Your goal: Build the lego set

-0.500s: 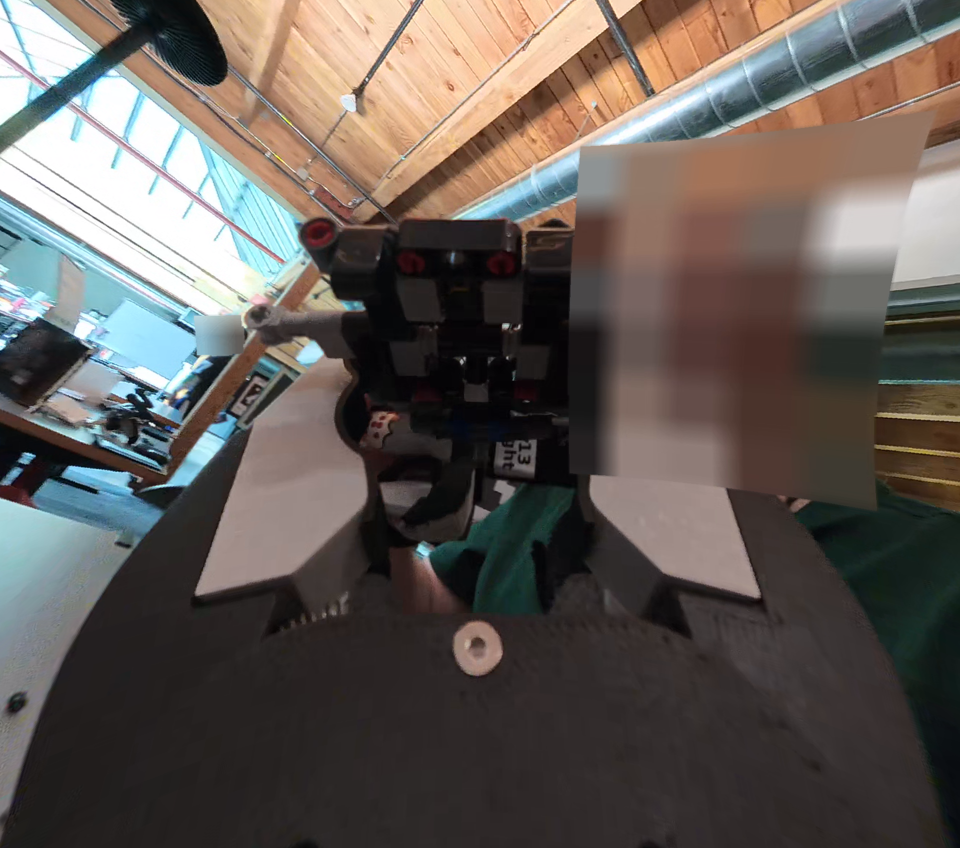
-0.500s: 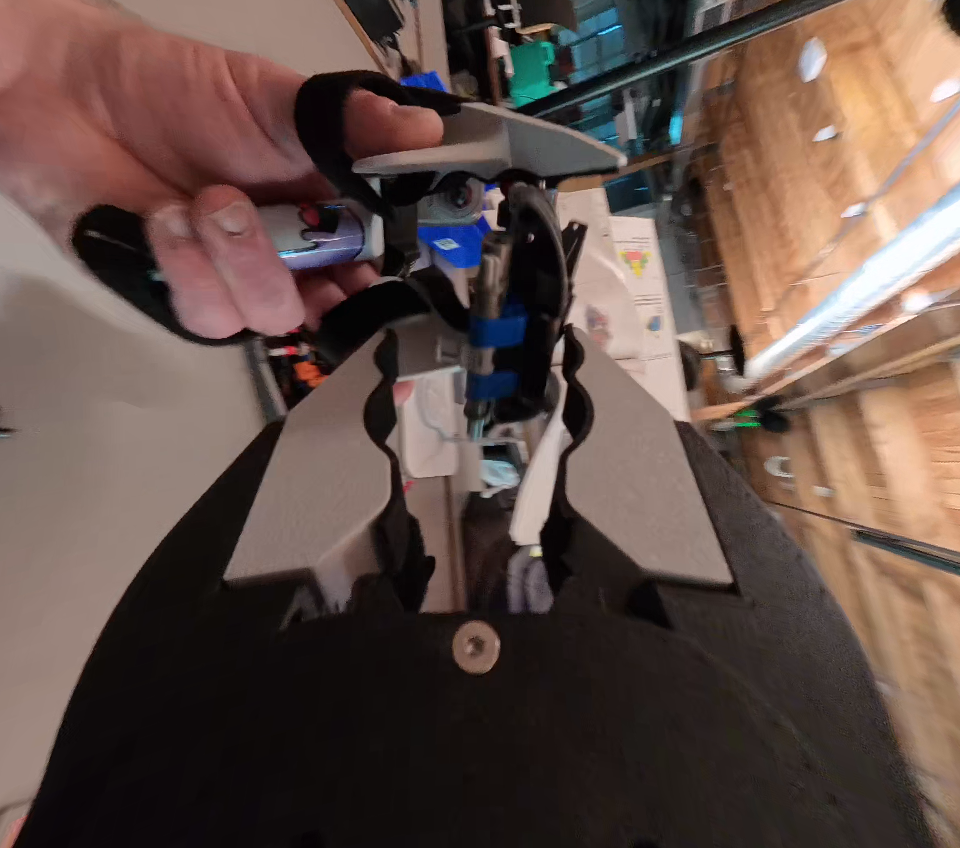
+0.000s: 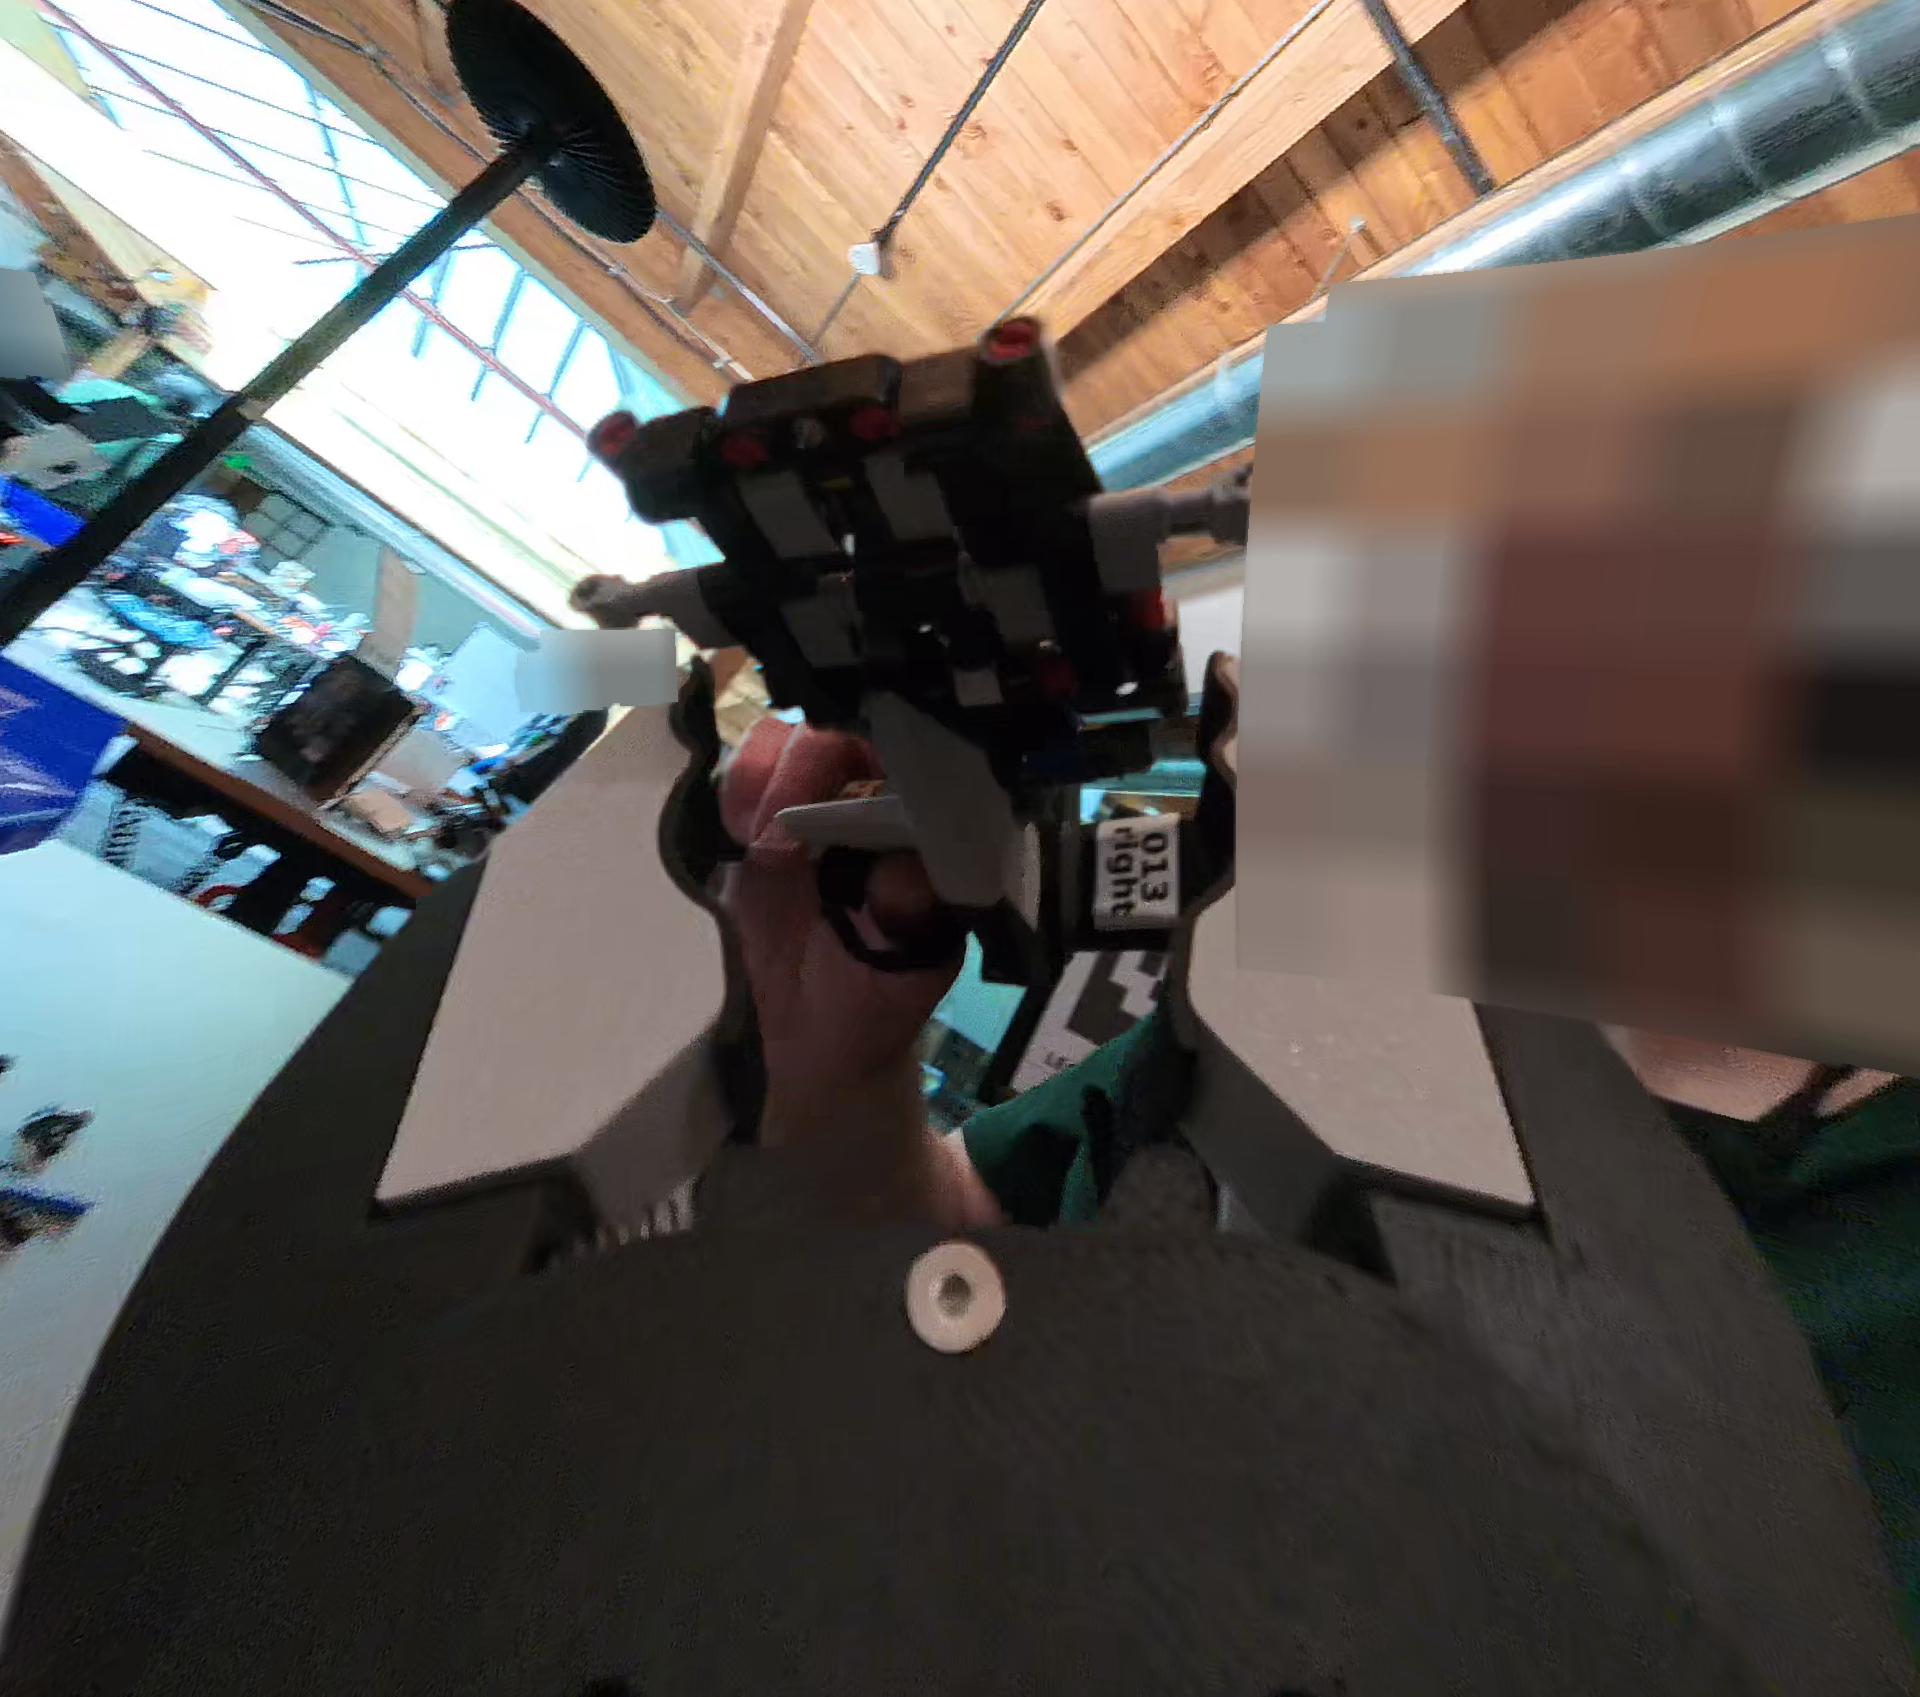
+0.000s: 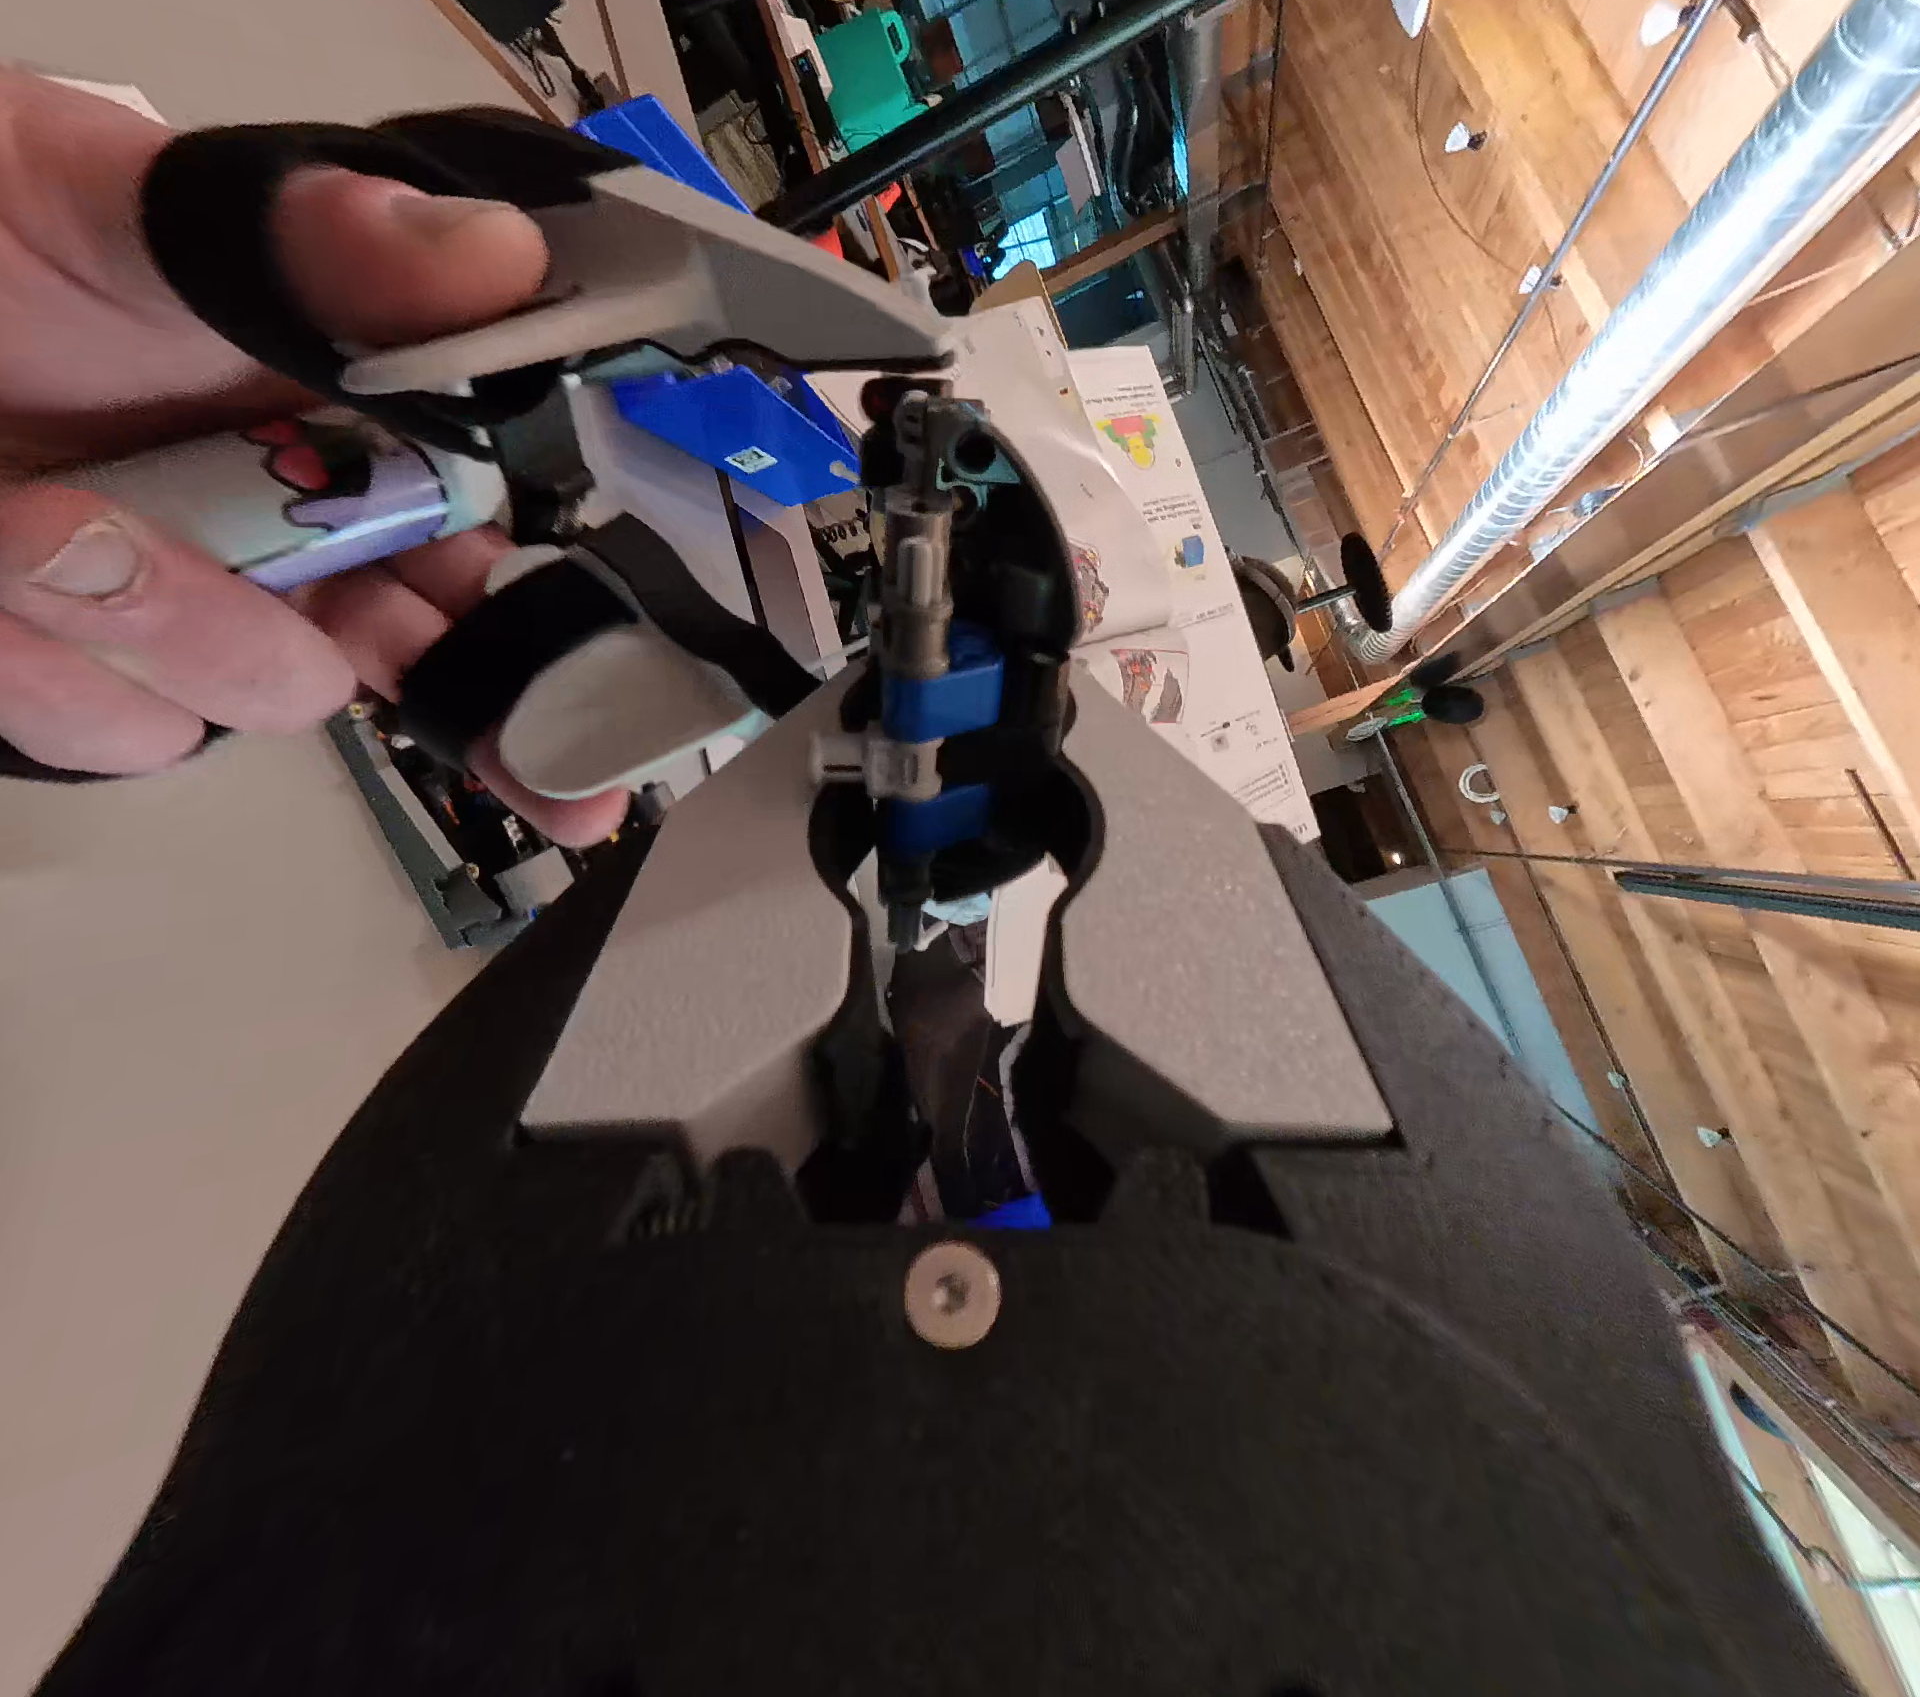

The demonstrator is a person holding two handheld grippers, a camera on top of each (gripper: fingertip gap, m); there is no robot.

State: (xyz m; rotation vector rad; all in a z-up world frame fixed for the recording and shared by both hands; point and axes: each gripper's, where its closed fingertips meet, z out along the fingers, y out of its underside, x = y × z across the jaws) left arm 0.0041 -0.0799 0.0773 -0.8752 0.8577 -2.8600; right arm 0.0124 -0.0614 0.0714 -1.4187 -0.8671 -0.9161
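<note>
The right gripper (image 4: 956, 712) has its fingers (image 4: 1195, 951) clamped on the lego model (image 4: 935, 660), biting on its blue and black middle, so that a grey axle sticks out past the tips toward 12 o'clock. The left gripper (image 3: 951, 743) has its fingers (image 3: 561, 972) apart and clamped on nothing. In its own view the model (image 3: 904, 567) floats beyond the tips at 12 o'clock, up in the air against the wooden ceiling (image 3: 1039, 37), well clear of the tabletop (image 3: 156, 1024) at 8 o'clock. Half a second ago that view showed the model square and upright. Now it leans over toward 11 o'clock, a grey axle shows on each side of it, and the hand (image 3: 831, 972) that holds the right gripper has come into sight between the left fingers. In the right wrist view the left gripper has closed in from 10 o'clock. Its upper finger now reaches to just beside the top end of the model, though I cannot tell whether they touch. That reads as the model being turned to offer a new face while the left gripper lines up to press or take hold at that end, a step not yet made. The instruction booklet (image 4: 1122, 504) lies behind at 1 o'clock, next to a blue bin (image 4: 727, 421).
</note>
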